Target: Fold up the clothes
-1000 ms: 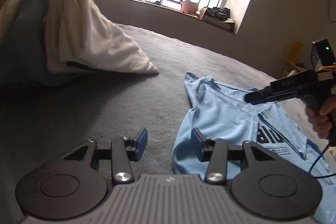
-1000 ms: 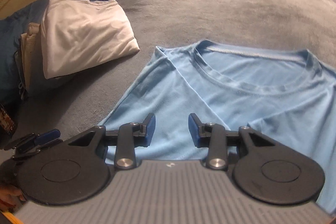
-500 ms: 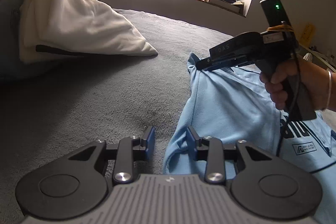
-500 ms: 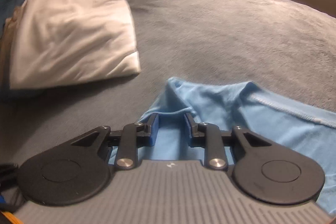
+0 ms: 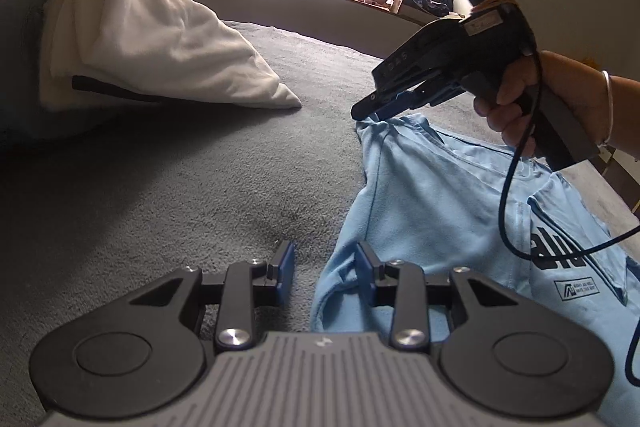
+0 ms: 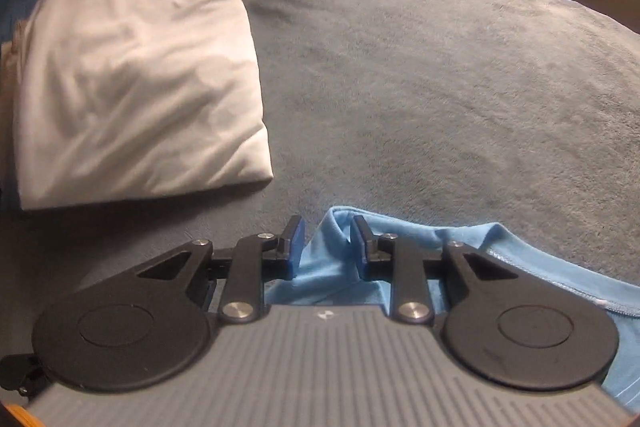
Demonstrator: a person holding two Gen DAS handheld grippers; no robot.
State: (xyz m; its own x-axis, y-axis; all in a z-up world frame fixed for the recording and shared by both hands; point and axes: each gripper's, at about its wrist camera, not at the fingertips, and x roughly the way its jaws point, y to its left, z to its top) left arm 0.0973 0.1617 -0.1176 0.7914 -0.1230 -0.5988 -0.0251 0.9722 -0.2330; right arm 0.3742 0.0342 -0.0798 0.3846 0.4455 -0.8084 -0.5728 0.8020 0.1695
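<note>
1. The light blue T-shirt (image 5: 432, 211) is laid flat on the grey bed (image 5: 180, 187), collar end far from the left wrist camera, printed chest at the right, and no fold is yet seen in it
2. The right gripper (image 6: 328, 247) is set on the far shoulder corner; its fingers (image 6: 295, 247) have just been closing and appear clenched on a bunched ridge of blue cloth, which is seen peaked up under the tips in the left view
3. The left gripper (image 5: 325, 267) is set at the near side edge; its fingers (image 5: 285, 269) have just been closing too, but a gap is left, with cloth only against the right-side one and bare blanket at the other, so nothing is held there
4. Risk: if a lift is begun now, only the far corner would be carried, and the shirt would be dragged askew and wrinkled
5. Risk: only the top layer may be caught at either end, so the back layer would be left behind
6. Risk: blanket pile could be pinched with the hem
7. Risk: the black cable (image 5: 505, 195) hanging over the chest could be snagged or folded in
8. The folded white garment (image 6: 132, 87) nearby could be brushed by a wide swing
</note>
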